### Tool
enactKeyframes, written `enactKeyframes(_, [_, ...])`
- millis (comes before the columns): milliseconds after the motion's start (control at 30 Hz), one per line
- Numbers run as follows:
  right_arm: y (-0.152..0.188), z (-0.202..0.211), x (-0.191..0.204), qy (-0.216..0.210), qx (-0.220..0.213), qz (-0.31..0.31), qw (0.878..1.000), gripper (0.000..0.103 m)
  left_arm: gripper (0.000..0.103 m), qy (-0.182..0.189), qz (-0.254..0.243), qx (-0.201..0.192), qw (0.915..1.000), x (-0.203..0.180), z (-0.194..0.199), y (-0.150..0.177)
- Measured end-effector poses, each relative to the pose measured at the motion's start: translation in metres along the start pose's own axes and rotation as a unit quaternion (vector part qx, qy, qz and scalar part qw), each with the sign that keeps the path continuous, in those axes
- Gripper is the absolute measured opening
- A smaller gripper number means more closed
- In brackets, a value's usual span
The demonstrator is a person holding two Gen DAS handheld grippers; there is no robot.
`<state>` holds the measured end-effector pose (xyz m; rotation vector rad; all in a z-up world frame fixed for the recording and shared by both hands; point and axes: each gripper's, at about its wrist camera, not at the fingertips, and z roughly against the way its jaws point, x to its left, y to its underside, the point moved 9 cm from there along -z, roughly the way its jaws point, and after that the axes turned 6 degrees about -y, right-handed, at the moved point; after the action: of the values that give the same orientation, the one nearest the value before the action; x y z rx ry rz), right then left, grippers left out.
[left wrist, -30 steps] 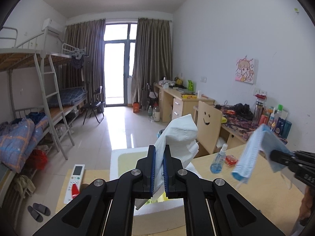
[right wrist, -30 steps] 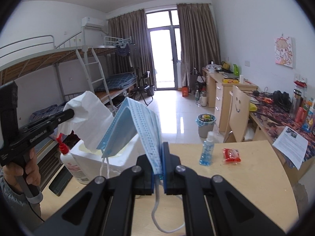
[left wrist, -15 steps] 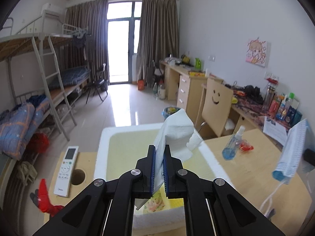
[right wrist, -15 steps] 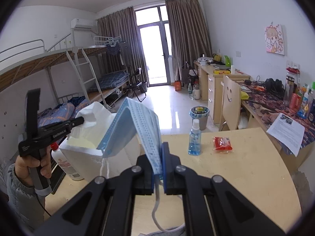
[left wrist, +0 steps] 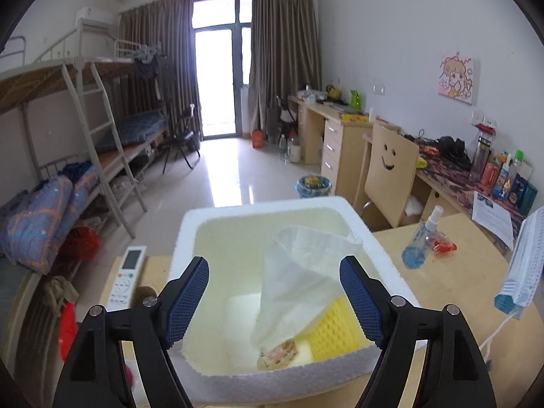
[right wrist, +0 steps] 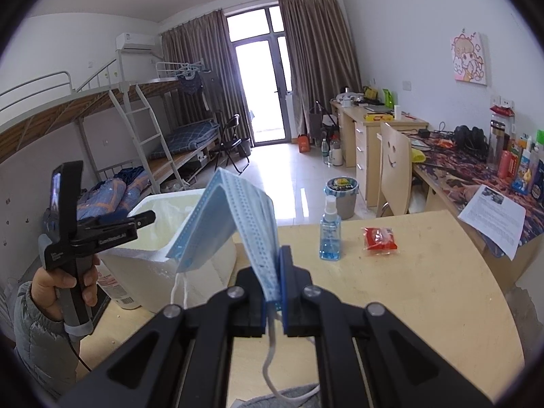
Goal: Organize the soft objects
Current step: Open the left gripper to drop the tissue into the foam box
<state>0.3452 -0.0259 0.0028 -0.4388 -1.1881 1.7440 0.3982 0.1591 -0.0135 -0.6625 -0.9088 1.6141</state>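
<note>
My left gripper (left wrist: 273,297) is open above the white foam box (left wrist: 190,224). A white tissue (left wrist: 299,278) lies loose inside the box on a yellow sponge (left wrist: 335,331) and a white pad. My right gripper (right wrist: 273,280) is shut on a blue face mask (right wrist: 234,217), held above the wooden table to the right of the box (right wrist: 159,261). The mask also shows at the right edge of the left wrist view (left wrist: 520,265). The left gripper shows in the right wrist view (right wrist: 136,219) over the box.
A blue spray bottle (right wrist: 329,234) and a red packet (right wrist: 379,238) stand on the table (right wrist: 425,289). A white remote (left wrist: 126,278) lies left of the box. A white bottle (right wrist: 115,289) stands beside the box. A paper sheet (right wrist: 493,217) lies at the table's right.
My left gripper moved down over the box and opened, and the tissue dropped into the box. The right gripper kept its hold on the mask.
</note>
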Motion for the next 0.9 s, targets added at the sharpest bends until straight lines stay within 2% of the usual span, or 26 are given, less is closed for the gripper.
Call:
enactKeyframes(67, [0.000, 0.000, 0.000, 0.000, 0.000, 0.000, 1.000, 0.009, 0.082, 0.002, -0.005, -0.005, 1.0000, -0.002, 0.005, -0.002])
enactKeyframes(133, [0.000, 0.000, 0.000, 0.000, -0.001, 0.000, 1.000, 0.009, 0.093, 0.007, -0.004, -0.012, 0.9999, -0.003, 0.012, -0.004])
enactKeyframes(200, [0.000, 0.000, 0.000, -0.001, 0.000, 0.000, 1.000, 0.009, 0.097, 0.018, -0.004, -0.021, 0.9996, -0.005, 0.021, -0.005])
enactKeyframes(367, [0.001, -0.001, 0.004, -0.002, 0.001, 0.005, 1.000, 0.009, 0.098, 0.038, -0.004, -0.033, 0.9987, -0.007, 0.041, -0.006])
enactKeyframes(667, [-0.004, -0.005, 0.020, -0.011, -0.001, 0.017, 1.000, 0.009, 0.102, 0.019, 0.009, -0.075, 0.9969, 0.013, 0.084, -0.006])
enactKeyframes(900, [-0.010, -0.013, 0.044, -0.027, -0.001, 0.033, 0.999, 0.009, 0.102, 0.007, 0.022, -0.087, 0.9960, 0.039, 0.110, 0.004])
